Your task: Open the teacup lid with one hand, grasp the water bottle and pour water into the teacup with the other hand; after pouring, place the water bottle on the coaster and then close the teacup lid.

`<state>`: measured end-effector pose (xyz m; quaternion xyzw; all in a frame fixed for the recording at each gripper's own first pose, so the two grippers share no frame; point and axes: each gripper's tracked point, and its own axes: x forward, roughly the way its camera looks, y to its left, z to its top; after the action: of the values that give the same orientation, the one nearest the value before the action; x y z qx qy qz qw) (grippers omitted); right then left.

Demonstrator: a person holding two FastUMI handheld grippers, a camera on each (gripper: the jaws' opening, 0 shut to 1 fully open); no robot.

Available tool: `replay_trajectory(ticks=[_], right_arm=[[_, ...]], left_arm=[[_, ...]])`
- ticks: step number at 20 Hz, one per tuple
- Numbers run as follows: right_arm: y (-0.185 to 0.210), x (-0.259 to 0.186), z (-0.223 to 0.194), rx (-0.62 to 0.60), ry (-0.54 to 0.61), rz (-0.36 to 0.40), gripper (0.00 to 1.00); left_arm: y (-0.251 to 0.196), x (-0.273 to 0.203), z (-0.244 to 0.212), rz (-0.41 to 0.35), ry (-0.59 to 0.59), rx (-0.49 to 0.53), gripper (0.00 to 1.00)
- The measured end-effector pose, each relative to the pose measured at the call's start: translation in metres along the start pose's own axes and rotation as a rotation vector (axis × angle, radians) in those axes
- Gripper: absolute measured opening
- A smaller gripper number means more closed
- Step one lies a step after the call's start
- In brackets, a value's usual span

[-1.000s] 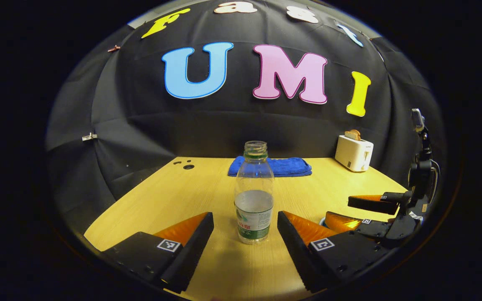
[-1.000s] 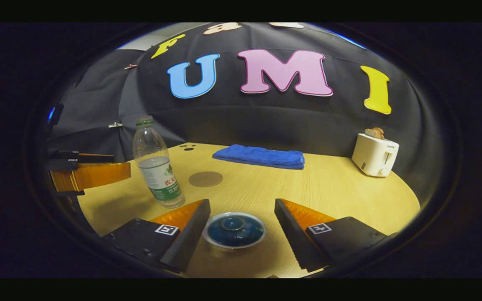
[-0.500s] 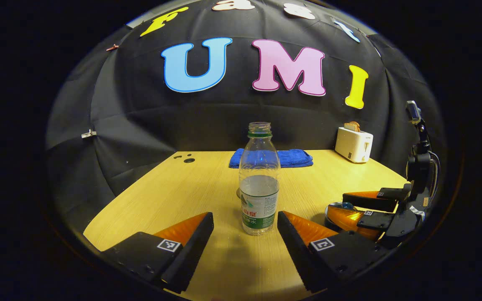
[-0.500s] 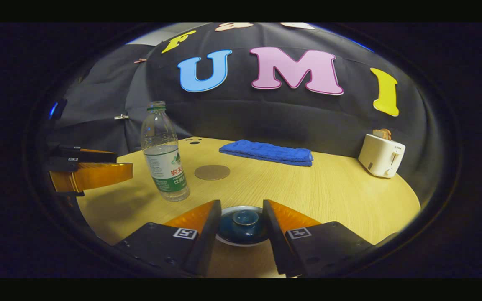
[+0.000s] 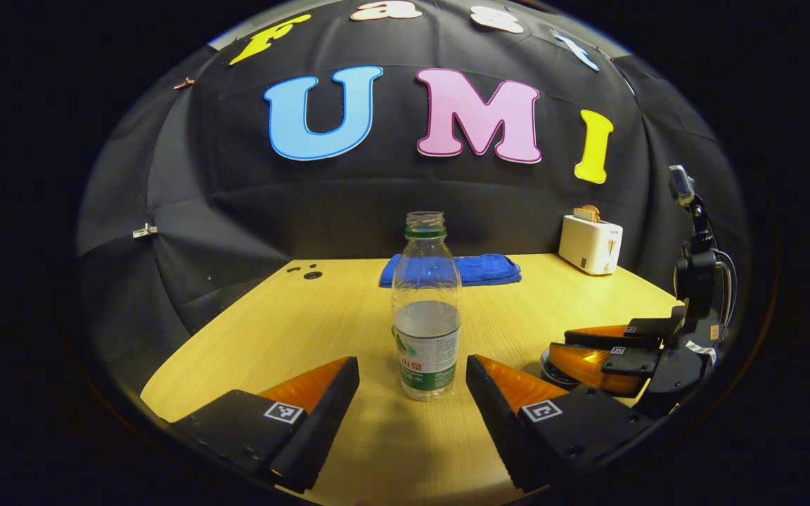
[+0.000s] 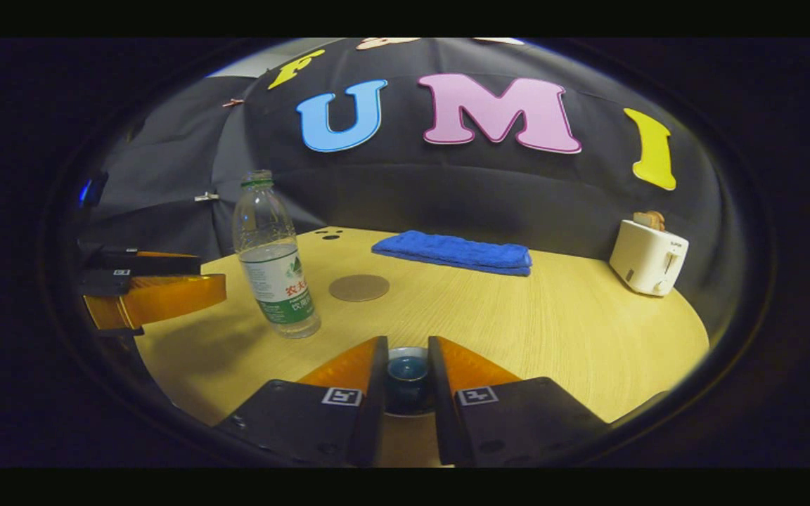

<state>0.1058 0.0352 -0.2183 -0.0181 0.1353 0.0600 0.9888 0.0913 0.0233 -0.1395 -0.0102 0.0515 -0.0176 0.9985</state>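
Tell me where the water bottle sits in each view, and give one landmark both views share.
Left gripper view: the water bottle stands upright at centre, on the table ahead of the gap between the left tool's open fingers.
Right gripper view: the bottle stands at left of centre, beside the round coaster.
Shared landmark: the white toaster, at the table's far right in both.

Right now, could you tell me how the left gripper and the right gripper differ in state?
The left gripper is wide open, the water bottle standing untouched between its fingers; the right gripper has narrowed around the teacup lid's knob. Both are low over the table.
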Motion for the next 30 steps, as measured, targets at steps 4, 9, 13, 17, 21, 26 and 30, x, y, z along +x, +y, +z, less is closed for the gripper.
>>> replay_trajectory(ticks=[4,9,13,17,21,26,30], right_arm=[[0.001,-0.002,0.0,0.002,0.024,0.022,0.22],[-0.003,-0.002,0.022,-0.001,-0.005,0.031,0.24],[-0.011,-0.006,0.046,0.028,-0.035,0.027,0.26],[-0.03,-0.014,0.056,0.032,-0.043,0.004,0.26],[-0.05,-0.022,0.048,0.009,-0.027,-0.03,0.26],[-0.063,-0.027,0.031,0.022,-0.008,-0.059,0.26],[-0.059,-0.028,0.017,0.061,0.005,-0.059,0.21]], left_arm=[[-0.007,0.003,-0.005,-0.016,0.007,0.01,0.97],[-0.013,0.011,-0.016,-0.045,0.034,0.005,0.97],[-0.011,0.03,-0.019,-0.043,0.04,-0.036,0.97],[-0.012,0.055,-0.015,-0.045,0.01,-0.072,0.97],[-0.017,0.084,-0.006,-0.05,-0.025,-0.084,0.96],[-0.012,0.107,0.015,-0.047,-0.098,-0.019,0.96],[-0.017,0.112,0.014,-0.086,-0.095,0.013,0.81]])
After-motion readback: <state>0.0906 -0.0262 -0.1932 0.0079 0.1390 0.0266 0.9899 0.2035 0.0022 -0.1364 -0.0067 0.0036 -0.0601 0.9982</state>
